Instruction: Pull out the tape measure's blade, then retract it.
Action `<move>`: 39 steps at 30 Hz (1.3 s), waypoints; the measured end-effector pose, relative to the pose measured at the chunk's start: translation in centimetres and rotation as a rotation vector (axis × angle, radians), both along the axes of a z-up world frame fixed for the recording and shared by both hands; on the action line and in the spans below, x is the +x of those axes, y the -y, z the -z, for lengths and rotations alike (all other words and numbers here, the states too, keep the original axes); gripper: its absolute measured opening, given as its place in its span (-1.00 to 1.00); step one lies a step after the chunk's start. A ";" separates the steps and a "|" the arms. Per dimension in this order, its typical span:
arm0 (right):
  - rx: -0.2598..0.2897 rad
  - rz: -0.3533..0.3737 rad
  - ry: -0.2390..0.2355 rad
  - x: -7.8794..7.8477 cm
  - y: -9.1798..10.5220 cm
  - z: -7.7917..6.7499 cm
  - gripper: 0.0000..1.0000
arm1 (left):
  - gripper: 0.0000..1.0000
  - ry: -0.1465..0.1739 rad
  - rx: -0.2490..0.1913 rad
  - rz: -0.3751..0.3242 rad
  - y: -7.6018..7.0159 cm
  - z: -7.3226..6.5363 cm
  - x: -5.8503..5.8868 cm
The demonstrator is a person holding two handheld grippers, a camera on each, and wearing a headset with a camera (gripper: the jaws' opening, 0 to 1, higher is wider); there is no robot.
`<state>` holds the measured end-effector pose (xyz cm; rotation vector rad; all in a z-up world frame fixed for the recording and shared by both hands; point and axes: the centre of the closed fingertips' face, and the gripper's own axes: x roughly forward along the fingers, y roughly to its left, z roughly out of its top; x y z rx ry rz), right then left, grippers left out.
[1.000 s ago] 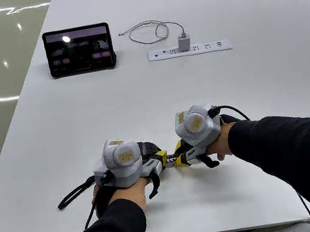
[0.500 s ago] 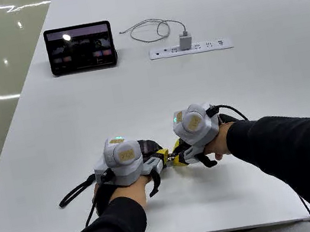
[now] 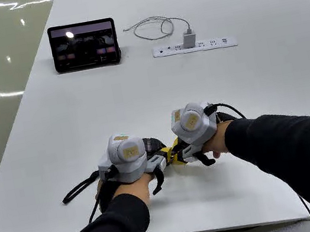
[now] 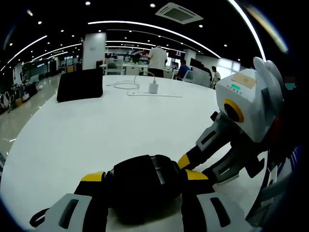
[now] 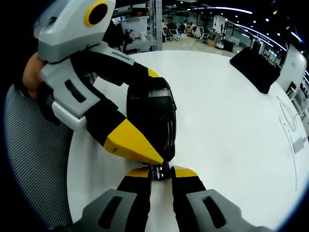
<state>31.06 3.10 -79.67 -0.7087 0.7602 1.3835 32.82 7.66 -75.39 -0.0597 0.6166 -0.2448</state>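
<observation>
black tape measure [image 5: 152, 116], low over the white table [image 3: 139, 94], is clamped in the left gripper [image 4: 145, 176]. the right gripper [image 5: 161, 172] pinches the blade tip [image 5: 159, 169] right at the case mouth. i'd move that tip straight in line with the slot, slow, no twist.

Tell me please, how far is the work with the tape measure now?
Done: the left gripper is shut on the tape measure, and the right gripper pinches the blade's end. In hand: that end sits right at the tape measure, so almost no blade is out. Left: I cannot tell from this whether the pull was already made; at least the release remains.
</observation>
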 end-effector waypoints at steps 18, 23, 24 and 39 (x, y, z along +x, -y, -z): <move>0.026 -0.047 0.046 -0.3 0.4 -0.2 -0.80 | 0.14 -0.007 -0.011 -0.001 0.0 0.1 0.0; 0.033 -0.053 0.046 -0.3 -0.3 -0.2 -0.80 | 0.14 -0.011 -0.017 -0.002 0.0 0.0 -0.1; 0.034 -0.052 0.044 -0.4 -0.5 -0.2 -0.80 | 0.14 -0.012 -0.016 0.000 0.0 0.0 -0.1; 0.038 -0.046 0.034 -0.4 -0.2 0.0 -0.76 | 0.15 -0.010 -0.017 0.005 -0.1 0.1 0.0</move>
